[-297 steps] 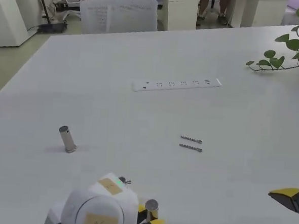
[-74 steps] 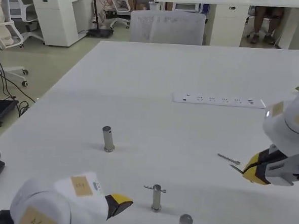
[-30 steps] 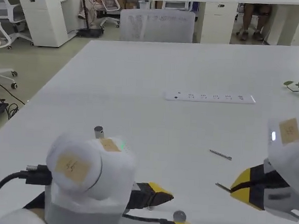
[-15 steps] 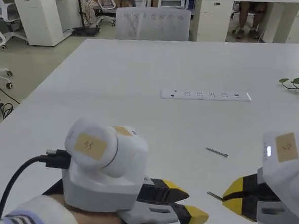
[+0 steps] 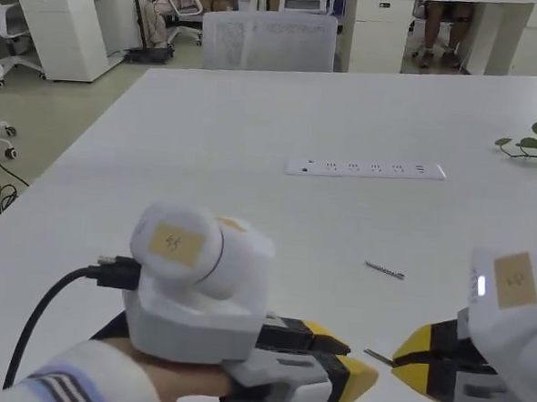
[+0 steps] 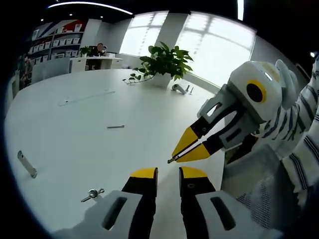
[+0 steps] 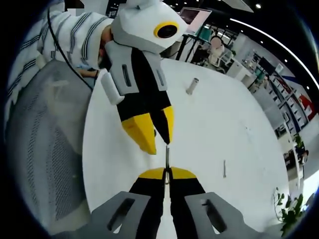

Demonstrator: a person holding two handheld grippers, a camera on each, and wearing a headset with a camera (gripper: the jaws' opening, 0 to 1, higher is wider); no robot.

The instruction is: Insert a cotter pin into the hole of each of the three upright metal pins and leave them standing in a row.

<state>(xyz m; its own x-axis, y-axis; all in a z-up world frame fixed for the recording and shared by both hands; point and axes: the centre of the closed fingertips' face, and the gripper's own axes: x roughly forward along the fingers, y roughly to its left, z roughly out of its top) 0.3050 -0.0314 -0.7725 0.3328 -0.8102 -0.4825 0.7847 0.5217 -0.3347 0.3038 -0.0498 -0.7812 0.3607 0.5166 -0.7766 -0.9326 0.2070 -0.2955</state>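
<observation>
Cotter pin (image 5: pixel 377 357), thin and grey, juts leftward from the right gripper (image 5: pixel 403 364) at the near edge of the white table (image 5: pixel 251 191) in the head view. Its free end lies just beside the left gripper (image 5: pixel 350 363). A loose cotter pin (image 5: pixel 385 270) lies farther off, with a power strip (image 5: pixel 366 168) beyond it.

In the left gripper view, the left gripper (image 6: pixel 168 174) has its yellow-tipped fingers slightly apart with bare table between them. The right gripper (image 6: pixel 185 149) comes in from the right, the cotter pin (image 6: pixel 172 160) pointing at that gap. To the left stands a fitted metal pin (image 6: pixel 92 194) with a cotter through its head, and farther left a bare metal pin (image 6: pixel 26 164).

In the right gripper view, the right gripper (image 7: pixel 167 174) has its fingers clamped together on the cotter pin (image 7: pixel 167 154), which meets the left gripper (image 7: pixel 155 130). The bare metal pin (image 7: pixel 192 85) stands upright beyond.
</observation>
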